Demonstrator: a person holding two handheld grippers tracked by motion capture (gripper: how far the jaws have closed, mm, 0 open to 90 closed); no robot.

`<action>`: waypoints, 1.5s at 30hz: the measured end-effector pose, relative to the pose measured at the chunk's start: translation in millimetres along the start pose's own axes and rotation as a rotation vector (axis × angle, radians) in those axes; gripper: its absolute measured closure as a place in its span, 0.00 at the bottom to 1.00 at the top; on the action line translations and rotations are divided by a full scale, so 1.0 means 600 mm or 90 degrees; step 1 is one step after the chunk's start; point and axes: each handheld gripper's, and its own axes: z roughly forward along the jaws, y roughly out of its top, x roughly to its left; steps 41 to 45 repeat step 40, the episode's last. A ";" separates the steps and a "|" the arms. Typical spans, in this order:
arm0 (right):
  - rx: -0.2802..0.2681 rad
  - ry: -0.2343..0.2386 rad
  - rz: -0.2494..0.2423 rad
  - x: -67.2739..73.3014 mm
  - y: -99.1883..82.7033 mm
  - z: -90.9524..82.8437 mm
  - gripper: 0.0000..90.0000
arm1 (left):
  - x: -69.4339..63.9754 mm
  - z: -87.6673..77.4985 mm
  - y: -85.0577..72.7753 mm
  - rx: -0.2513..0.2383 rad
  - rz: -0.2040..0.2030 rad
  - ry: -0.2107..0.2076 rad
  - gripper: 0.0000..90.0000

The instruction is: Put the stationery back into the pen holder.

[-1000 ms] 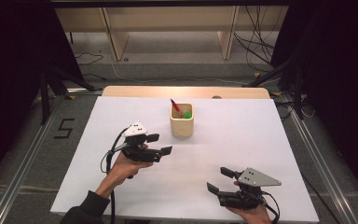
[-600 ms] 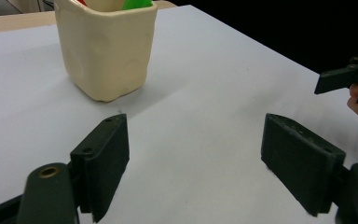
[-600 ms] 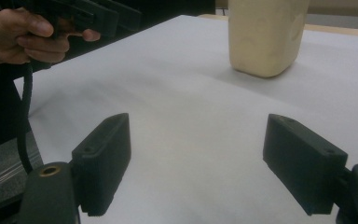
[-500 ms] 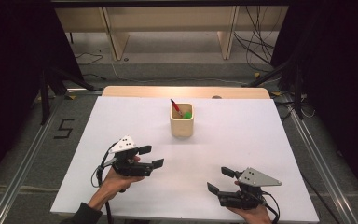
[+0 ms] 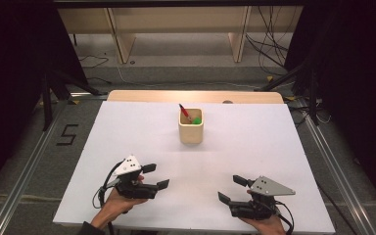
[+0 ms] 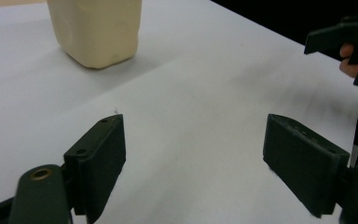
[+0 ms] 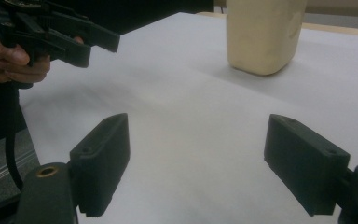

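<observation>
A cream-coloured cup (image 5: 191, 129) stands upright near the middle of the white table (image 5: 254, 147), holding a red pen (image 5: 184, 112) and something green (image 5: 196, 120). My left gripper (image 5: 155, 176) rests low at the near left, held by a hand, jaws wide apart with nothing between them. My right gripper (image 5: 231, 189) sits at the near right, also open and holding nothing. In the left gripper view the cup (image 6: 95, 30) is far ahead at upper left; in the right gripper view the cup (image 7: 263, 32) stands at upper right, with the other gripper (image 7: 70, 35) at upper left.
The table's near edge runs just under both hands. A wooden board (image 5: 196, 96) borders the far edge. Wooden shelving legs (image 5: 237, 39) and cables (image 5: 274, 54) lie on the floor beyond. Metal rails (image 5: 24, 171) flank the table.
My left gripper has drawn back from near the cup toward the near left edge and sunk lower. The right gripper has stayed put.
</observation>
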 end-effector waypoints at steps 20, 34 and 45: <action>0.006 -0.002 -0.006 0.001 -0.002 0.001 0.26 | 0.010 -0.025 -0.021 -0.009 -0.024 0.032 0.20; 0.005 -0.005 -0.005 0.001 -0.001 0.001 0.26 | 0.010 -0.025 -0.021 -0.012 -0.021 0.033 0.20; 0.005 -0.004 -0.009 0.002 -0.001 0.001 0.26 | 0.010 -0.024 -0.021 -0.011 -0.020 0.034 0.20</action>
